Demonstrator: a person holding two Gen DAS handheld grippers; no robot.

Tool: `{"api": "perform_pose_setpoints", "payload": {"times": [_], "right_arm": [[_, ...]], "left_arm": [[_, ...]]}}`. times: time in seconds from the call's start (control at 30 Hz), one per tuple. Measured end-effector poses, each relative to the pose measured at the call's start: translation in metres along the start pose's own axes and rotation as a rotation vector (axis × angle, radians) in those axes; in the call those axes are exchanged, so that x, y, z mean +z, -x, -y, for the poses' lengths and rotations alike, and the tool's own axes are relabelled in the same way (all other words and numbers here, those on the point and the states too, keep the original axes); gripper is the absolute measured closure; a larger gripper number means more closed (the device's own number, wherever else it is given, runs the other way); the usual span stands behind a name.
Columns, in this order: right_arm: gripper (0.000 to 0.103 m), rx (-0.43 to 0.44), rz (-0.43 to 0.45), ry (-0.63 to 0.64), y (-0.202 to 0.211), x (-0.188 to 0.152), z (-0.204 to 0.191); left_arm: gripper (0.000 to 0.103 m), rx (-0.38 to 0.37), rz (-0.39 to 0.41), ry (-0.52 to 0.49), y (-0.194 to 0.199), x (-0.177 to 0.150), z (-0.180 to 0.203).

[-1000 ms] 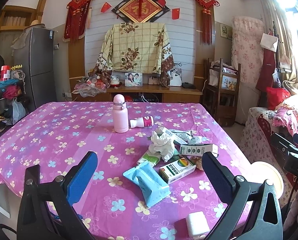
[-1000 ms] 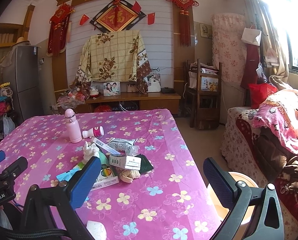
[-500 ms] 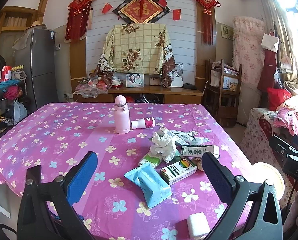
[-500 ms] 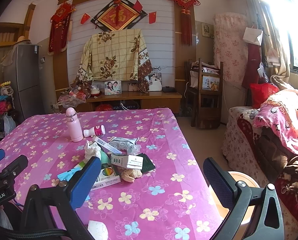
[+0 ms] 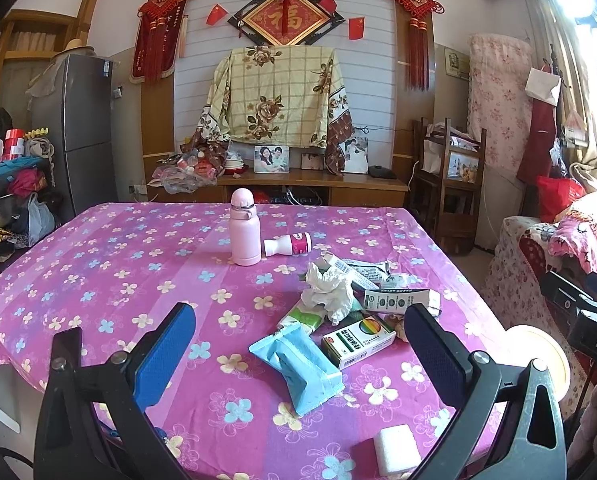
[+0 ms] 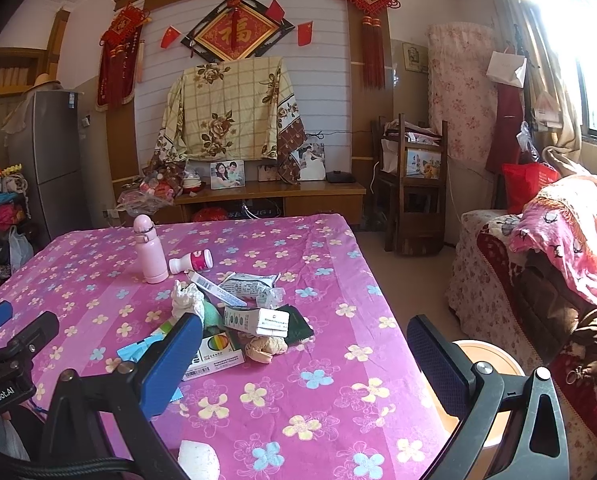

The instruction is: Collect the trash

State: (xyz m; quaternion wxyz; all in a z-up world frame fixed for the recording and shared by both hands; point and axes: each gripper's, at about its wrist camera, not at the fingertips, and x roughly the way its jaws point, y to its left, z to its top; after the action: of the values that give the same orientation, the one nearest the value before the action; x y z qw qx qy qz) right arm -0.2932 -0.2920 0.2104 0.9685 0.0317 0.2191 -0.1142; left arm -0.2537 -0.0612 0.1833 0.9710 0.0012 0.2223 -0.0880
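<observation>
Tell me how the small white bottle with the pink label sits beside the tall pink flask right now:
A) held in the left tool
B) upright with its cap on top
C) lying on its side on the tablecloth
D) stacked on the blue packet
C: the small white bottle with the pink label lies on its side on the flowered pink tablecloth, right next to the upright tall pink flask; both tools are open and empty.

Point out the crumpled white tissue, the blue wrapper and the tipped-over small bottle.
crumpled white tissue (image 5: 328, 290), left wrist view, middle of the wad.
blue wrapper (image 5: 296, 362), left wrist view, centre of its flat face.
small bottle (image 5: 288, 245), left wrist view, on its side, where white body meets pink label.
</observation>
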Motion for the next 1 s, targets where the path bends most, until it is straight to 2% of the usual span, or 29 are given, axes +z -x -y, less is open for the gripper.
{"api": "perform_pose_setpoints", "payload": {"times": [1.0], "right_arm": [[0.000, -0.007, -0.019, -0.001, -0.0053, -0.0057, -0.0017]], "left_arm": [[0.000, 0.016, -0.007, 0.006, -0.0029, -0.0048, 0.0055]]}}
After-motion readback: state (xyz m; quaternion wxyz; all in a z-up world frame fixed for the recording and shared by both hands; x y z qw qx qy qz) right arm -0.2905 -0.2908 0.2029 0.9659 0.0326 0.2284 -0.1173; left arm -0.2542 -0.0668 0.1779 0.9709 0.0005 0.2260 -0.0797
